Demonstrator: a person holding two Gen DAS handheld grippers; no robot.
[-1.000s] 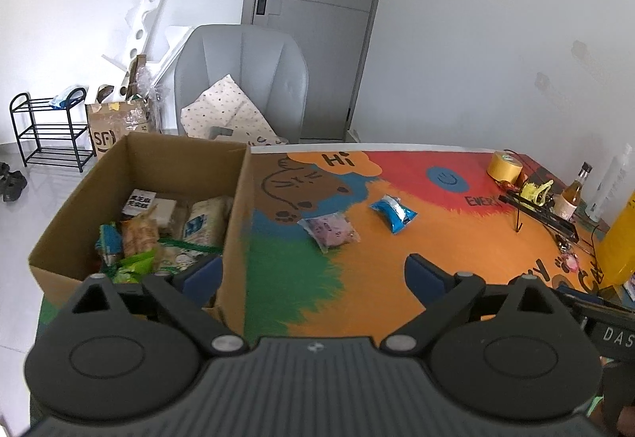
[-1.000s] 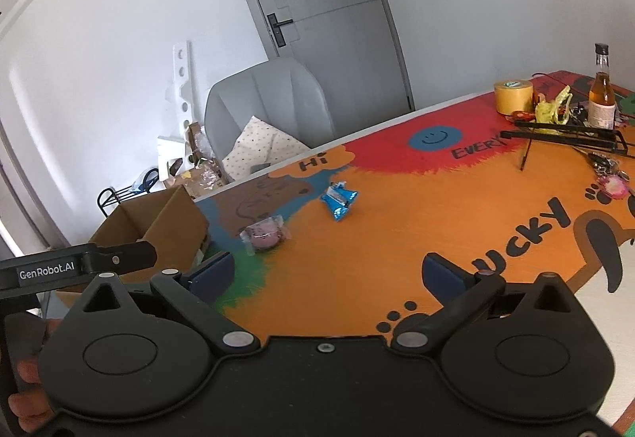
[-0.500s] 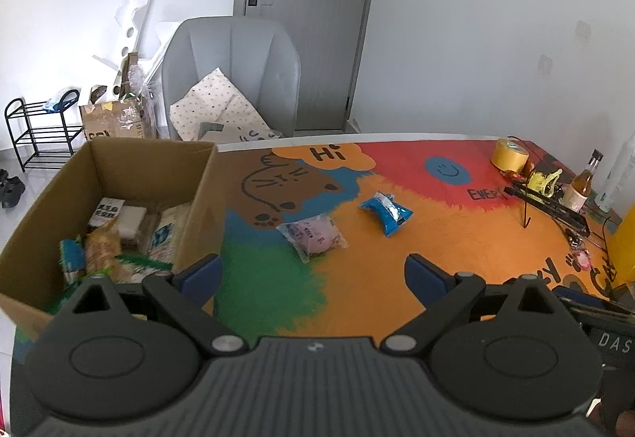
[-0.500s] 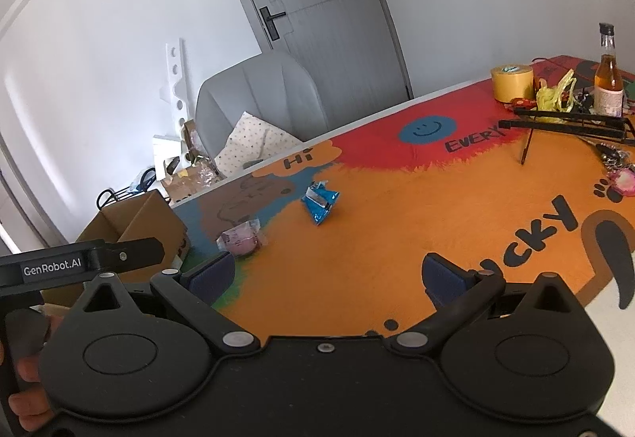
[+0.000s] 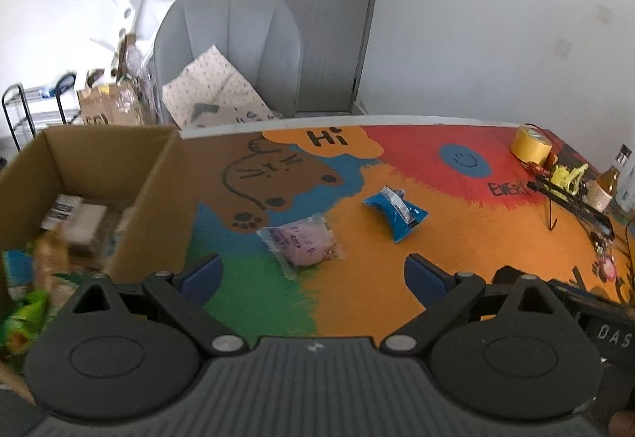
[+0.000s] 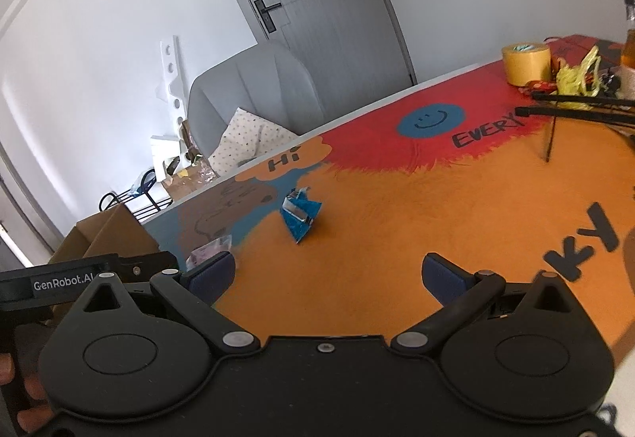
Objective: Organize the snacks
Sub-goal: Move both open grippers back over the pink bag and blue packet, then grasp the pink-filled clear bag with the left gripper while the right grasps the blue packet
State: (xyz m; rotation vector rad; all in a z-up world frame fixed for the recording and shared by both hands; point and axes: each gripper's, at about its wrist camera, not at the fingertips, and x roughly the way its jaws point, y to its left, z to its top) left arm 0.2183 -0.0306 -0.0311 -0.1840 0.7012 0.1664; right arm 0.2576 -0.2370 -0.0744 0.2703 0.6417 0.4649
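A: What is the left gripper (image 5: 313, 272) doing?

B: Its blue-padded fingers (image 5: 200, 274) are spread wide with nothing between them, hovering above the painted orange, green and red table mat (image 5: 397, 278). Just ahead of the gap lies a clear plastic packet holding a pink snack (image 5: 303, 244), flat on the mat where green meets orange.

A: And the right gripper (image 6: 327, 274)?

B: Spread wide as well, and holding nothing. It hangs over the orange part of the mat, and a crumpled blue foil snack packet (image 6: 299, 216) sits ahead of it, well apart from the fingertips.

A: Are the two packets close together?

B: Near, not touching. In the left wrist view the blue one lies to the right of the pink one and farther back.

A: Where do the other snacks sit?

B: In an open brown cardboard box (image 5: 131, 175) at the mat's left end. Several wrapped snacks (image 5: 71, 216) lie inside, blurred, so I cannot tell them apart. The pink packet lies just beside the box's right wall, not touching it.

A: Anything else on the table?

B: A yellow roll of tape (image 5: 530, 147) stands at the far right end.
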